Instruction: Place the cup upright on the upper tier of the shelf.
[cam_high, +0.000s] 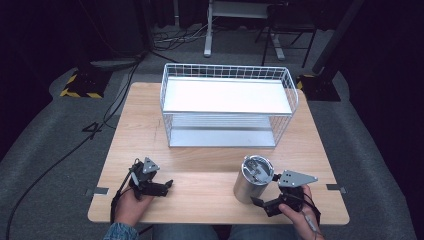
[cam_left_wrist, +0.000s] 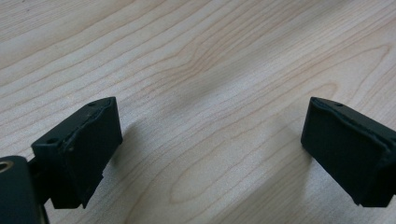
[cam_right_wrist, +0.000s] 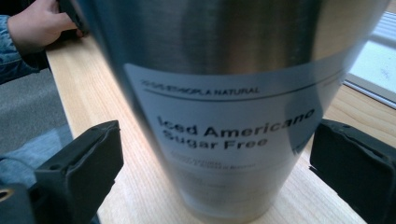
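Brushed glossy metal tumbler (cam_right_wrist: 224, 93) (matt paper label (cam_right_wrist: 233, 126)); light wood table (cam_left_wrist: 196, 70).

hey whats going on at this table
A person holds a gripper in each hand at a wooden table. The right gripper sits with its jaws open on either side of an upright silver metal tumbler labelled "Iced Americano", not yet closed on it. The left gripper rests open over bare wood. A white wire two-tier rack stands behind.
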